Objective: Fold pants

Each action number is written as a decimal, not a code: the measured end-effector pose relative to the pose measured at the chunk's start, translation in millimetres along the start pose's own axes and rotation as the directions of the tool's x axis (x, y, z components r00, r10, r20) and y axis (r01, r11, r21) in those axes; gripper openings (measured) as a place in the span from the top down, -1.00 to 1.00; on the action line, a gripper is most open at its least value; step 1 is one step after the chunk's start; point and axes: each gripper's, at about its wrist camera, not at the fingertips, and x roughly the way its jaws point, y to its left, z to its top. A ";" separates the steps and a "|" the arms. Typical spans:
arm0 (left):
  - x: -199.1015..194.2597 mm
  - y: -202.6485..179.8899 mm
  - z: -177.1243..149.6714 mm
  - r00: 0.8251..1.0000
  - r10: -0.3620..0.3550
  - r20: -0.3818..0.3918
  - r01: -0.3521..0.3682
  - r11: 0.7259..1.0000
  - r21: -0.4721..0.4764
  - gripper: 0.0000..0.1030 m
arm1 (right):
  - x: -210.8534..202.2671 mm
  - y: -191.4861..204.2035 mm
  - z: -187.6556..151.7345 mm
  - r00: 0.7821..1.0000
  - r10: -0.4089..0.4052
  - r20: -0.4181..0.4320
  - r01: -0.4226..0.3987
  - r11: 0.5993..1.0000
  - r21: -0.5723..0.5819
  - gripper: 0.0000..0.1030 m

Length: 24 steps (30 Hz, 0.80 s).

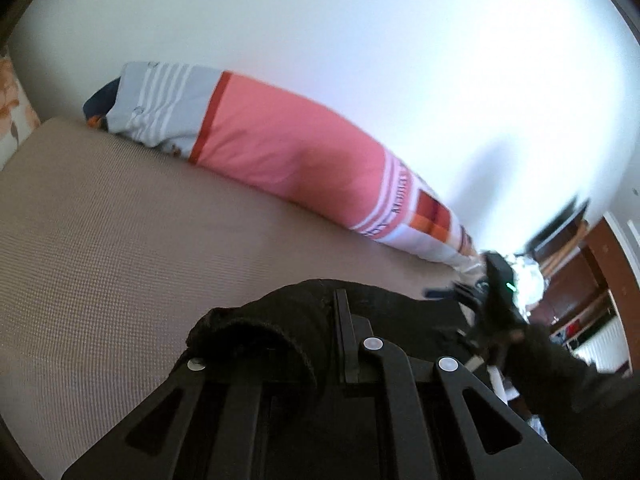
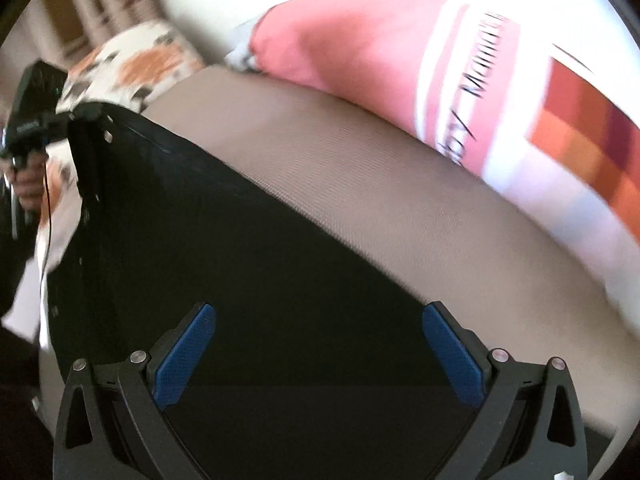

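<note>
The black pants (image 2: 240, 260) lie spread on the beige mattress (image 2: 360, 168). In the right wrist view my right gripper (image 2: 320, 344) hovers over them, its blue pads (image 2: 188, 352) wide apart with nothing pressed between them. My left gripper (image 1: 316, 320) is shut on a bunched edge of the pants (image 1: 256, 320), and the cloth drapes over its left finger. In the right wrist view the left gripper (image 2: 86, 128) holds that far edge lifted, a hand behind it. The right gripper (image 1: 496, 292) shows blurred at the right of the left wrist view.
A long pink, white and orange pillow (image 1: 288, 144) lies along the white wall at the mattress's far side. A floral cloth (image 2: 140, 60) sits at the bed's end. Dark wooden furniture (image 1: 580, 280) stands beyond the bed.
</note>
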 end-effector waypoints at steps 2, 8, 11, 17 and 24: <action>-7.8 -5.5 -3.7 1.000 -0.009 0.016 0.008 1.000 0.016 0.81 | 6.8 -3.3 7.5 1.000 0.005 -0.023 -0.006 0.999 -0.054 -1.00; -17.7 -15.3 -7.6 1.000 0.016 0.020 -0.017 0.999 0.039 0.81 | 25.6 -19.6 25.7 0.982 0.123 -0.144 -0.145 0.977 -0.157 -0.42; -16.6 -16.2 -6.2 0.999 0.028 0.014 -0.029 0.999 0.032 0.81 | 33.3 -23.1 24.2 0.970 0.130 -0.206 -0.170 0.966 -0.195 -0.22; -12.3 -17.3 -5.1 0.999 0.052 -0.008 -0.052 0.998 0.028 0.81 | 34.7 -28.7 8.0 0.966 0.083 -0.246 -0.143 0.961 -0.237 0.39; -7.5 -15.7 -3.9 0.996 0.085 -0.030 -0.085 0.996 0.012 0.81 | 23.0 -31.7 -8.8 0.983 -0.009 -0.183 -0.033 0.974 -0.224 0.82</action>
